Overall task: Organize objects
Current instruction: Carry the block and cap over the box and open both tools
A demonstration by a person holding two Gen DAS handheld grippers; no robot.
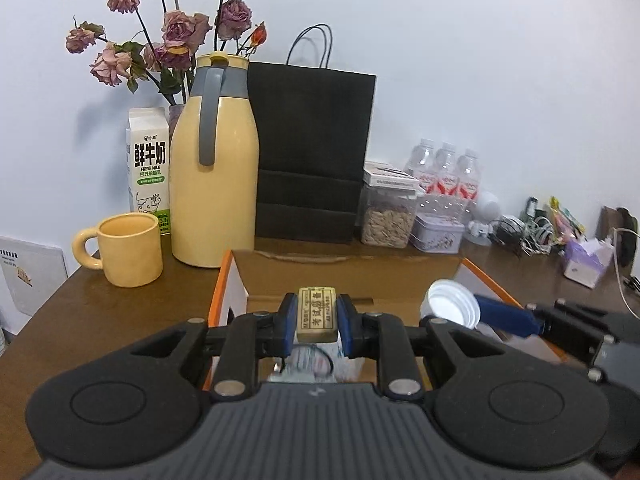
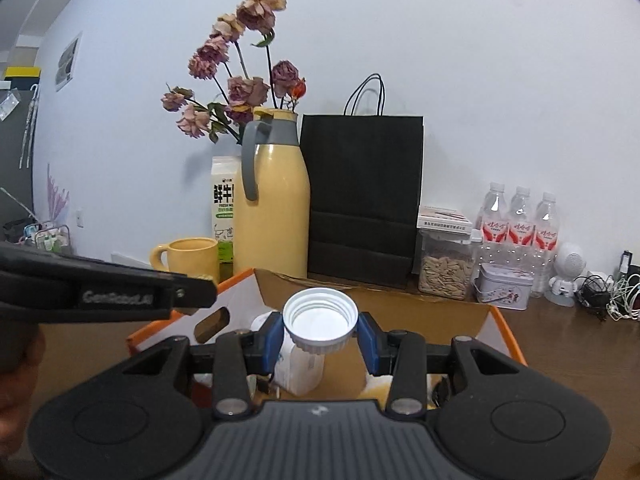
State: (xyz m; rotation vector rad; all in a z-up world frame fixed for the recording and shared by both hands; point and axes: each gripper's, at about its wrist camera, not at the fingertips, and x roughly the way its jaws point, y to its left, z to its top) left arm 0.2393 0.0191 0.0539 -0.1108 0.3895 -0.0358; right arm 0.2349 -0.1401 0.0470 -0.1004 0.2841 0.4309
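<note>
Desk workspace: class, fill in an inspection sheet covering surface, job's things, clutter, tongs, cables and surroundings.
Surface: brown desk.
Job's things: open cardboard box; eraser; white lid.
Clutter: yellow mug, jug, milk carton, black bag, seed jar, tin, water bottles, dried roses.
Tongs: left tongs shut on eraser; right tongs shut on lid.
Cables: tangle, far right.
Surroundings: white wall.

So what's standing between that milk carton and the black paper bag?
The yellow thermos jug stands between the milk carton and the black paper bag; both wrist views show it.
</note>
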